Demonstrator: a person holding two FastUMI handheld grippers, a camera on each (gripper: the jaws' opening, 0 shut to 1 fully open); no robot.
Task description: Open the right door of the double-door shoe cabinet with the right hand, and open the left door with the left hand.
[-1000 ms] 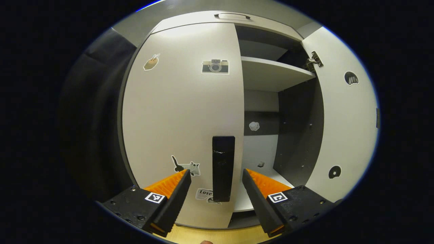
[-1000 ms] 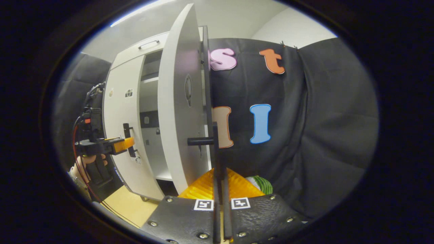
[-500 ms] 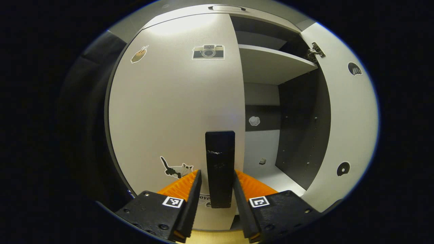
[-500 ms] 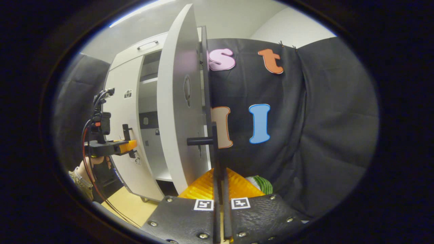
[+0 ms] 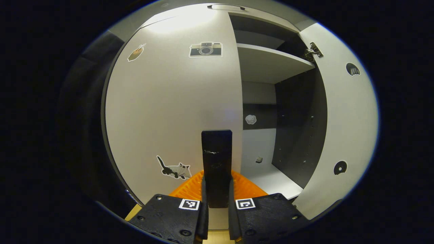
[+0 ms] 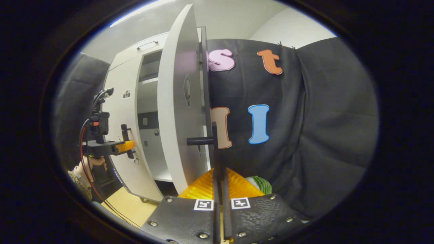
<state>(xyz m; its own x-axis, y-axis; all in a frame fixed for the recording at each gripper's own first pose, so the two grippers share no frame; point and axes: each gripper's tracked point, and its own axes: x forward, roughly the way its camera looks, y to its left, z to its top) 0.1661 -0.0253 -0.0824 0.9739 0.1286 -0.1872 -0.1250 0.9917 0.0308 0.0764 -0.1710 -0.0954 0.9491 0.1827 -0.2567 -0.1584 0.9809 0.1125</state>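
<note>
The white shoe cabinet's left door (image 5: 169, 108) carries stickers and lies against the cabinet front. My left gripper (image 5: 217, 184) is shut on that door's black vertical handle (image 5: 217, 152), one finger pressing each side. In the right gripper view, the left gripper (image 6: 113, 146) shows from the side at the left handle (image 6: 124, 135), held by a person's hand (image 6: 91, 162). The right door (image 6: 178, 112) stands swung wide open, seen nearly edge-on. My right gripper (image 6: 218, 176) is shut on its black bar handle (image 6: 214, 142).
The open right half shows a white shelf (image 5: 271, 62), dark inner walls and a pale floor panel (image 5: 268, 176). The open right door (image 5: 349, 115) stands at the right. A green striped object (image 6: 260, 184) lies low behind the right door. Wooden floor (image 6: 130, 205) lies below the cabinet.
My left gripper moved in toward the left door and its fingers went from open to shut on the handle. The right gripper and the open right door stayed put.
</note>
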